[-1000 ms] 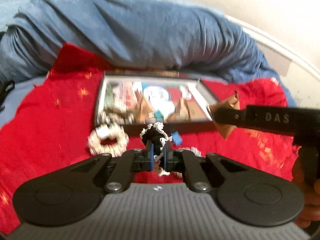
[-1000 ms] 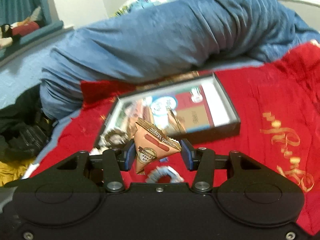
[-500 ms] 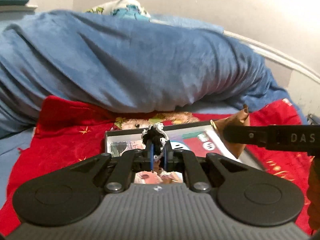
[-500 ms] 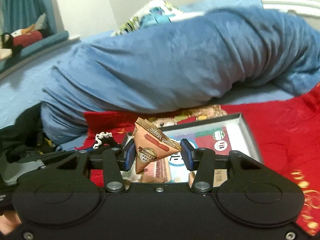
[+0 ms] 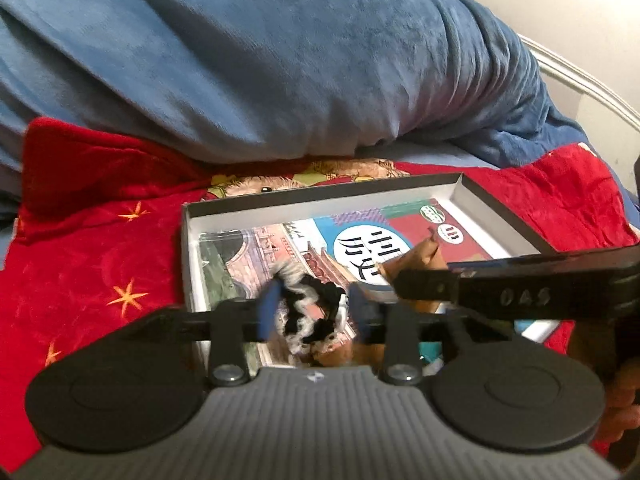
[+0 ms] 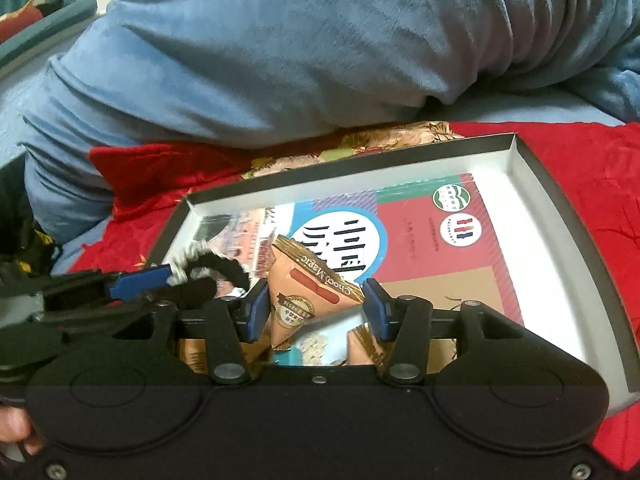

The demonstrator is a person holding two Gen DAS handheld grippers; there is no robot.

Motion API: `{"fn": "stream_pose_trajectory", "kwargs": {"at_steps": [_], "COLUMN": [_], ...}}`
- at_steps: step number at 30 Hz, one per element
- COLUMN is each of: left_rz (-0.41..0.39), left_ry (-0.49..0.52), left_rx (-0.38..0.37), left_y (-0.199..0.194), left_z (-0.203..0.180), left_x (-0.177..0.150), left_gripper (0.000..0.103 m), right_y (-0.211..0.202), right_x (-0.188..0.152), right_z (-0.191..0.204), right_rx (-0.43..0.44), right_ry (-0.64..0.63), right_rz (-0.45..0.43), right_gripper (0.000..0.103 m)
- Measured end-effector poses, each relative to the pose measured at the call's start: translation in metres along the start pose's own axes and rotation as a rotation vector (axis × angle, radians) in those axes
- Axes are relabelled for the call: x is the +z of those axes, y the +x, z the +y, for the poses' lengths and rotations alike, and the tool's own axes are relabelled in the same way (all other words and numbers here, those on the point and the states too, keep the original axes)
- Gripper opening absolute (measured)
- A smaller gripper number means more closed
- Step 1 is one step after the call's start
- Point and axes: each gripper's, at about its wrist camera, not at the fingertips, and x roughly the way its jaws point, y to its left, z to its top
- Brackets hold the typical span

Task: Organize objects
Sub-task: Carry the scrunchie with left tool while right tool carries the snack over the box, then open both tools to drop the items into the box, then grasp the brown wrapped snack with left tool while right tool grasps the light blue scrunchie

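A shallow black box with white inner walls (image 5: 460, 186) (image 6: 520, 168) lies on the red blanket, lined with printed booklets and holding brown snack packets. My left gripper (image 5: 312, 312) is over the box with its jaws spread, and the black-and-white scrunchie (image 5: 312, 312) (image 6: 212, 266) sits loose between them. My right gripper (image 6: 316, 306) is beside it over the box. It is shut on a brown triangular Choco Magic packet (image 6: 308, 292) (image 5: 416, 260).
A bulky blue duvet (image 5: 280, 60) lies just behind the box. The red blanket (image 5: 92, 264) spreads left and right of the box. Dark clothing (image 6: 16, 248) lies at the far left in the right wrist view.
Both grippers moved forward and down over the box. The left jaws, shut on the scrunchie before, have spread apart. The right gripper still holds the packet.
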Motion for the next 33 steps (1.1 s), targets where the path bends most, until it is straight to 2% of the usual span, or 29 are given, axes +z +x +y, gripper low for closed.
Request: {"fn": "stream_pose_trajectory", "kwargs": {"at_steps": [2, 3, 4, 5, 8, 11, 14, 17, 20, 23, 26, 29, 32, 33], "left_rz": [-0.06, -0.09, -0.117, -0.141, -0.2, -0.243, -0.204, -0.125, -0.023, 0.07, 0.079, 0.096, 0.108, 0.12], "left_ry": [-0.019, -0.031, -0.045, -0.057, -0.054, -0.088, -0.173, -0.238, -0.224, -0.206, -0.22, -0.243, -0.18, -0.143], "left_rx": [-0.017, -0.032, -0.045, -0.054, -0.066, 0.012, 0.071, 0.071, 0.133, 0.211, 0.205, 0.198, 0.234, 0.24], "left_y": [-0.027, -0.043, -0.063, -0.084, -0.137, -0.183, -0.209, -0.205, -0.186, -0.161, -0.151, -0.14, -0.126, -0.122], "left_z": [-0.003, -0.005, -0.008, -0.012, -0.025, -0.04, -0.049, -0.053, -0.057, -0.061, -0.063, -0.062, -0.068, -0.071], "left_x": [0.004, 0.006, 0.009, 0.013, 0.022, 0.018, -0.008, -0.043, -0.075, -0.094, -0.114, -0.119, -0.112, -0.111], "left_gripper": [0.068, 0.077, 0.084, 0.086, 0.09, 0.102, 0.103, 0.103, 0.103, 0.103, 0.1, 0.094, 0.086, 0.081], "right_y": [-0.023, -0.04, -0.057, -0.074, -0.131, -0.174, -0.206, -0.215, -0.213, -0.191, -0.166, -0.141, -0.124, -0.118], "right_x": [0.004, 0.006, 0.01, 0.013, 0.016, 0.009, -0.016, -0.053, -0.083, -0.101, -0.107, -0.112, -0.116, -0.119], "right_z": [0.004, 0.007, 0.011, 0.015, 0.03, 0.039, 0.038, 0.032, 0.024, 0.018, 0.015, 0.016, 0.012, 0.009], "right_rx": [0.021, 0.035, 0.044, 0.044, 0.051, 0.023, 0.009, -0.004, -0.012, -0.002, 0.002, -0.012, -0.023, -0.019], "right_ry": [0.005, -0.002, -0.012, -0.024, -0.058, -0.055, -0.024, -0.007, 0.009, 0.026, 0.034, -0.004, -0.039, -0.045], "right_rz": [-0.041, -0.073, -0.1, -0.122, -0.188, -0.229, -0.223, -0.177, -0.124, -0.073, -0.038, -0.005, 0.028, 0.044], "right_gripper": [0.055, 0.059, 0.07, 0.079, 0.084, 0.092, 0.095, 0.096, 0.096, 0.096, 0.095, 0.093, 0.093, 0.092]}}
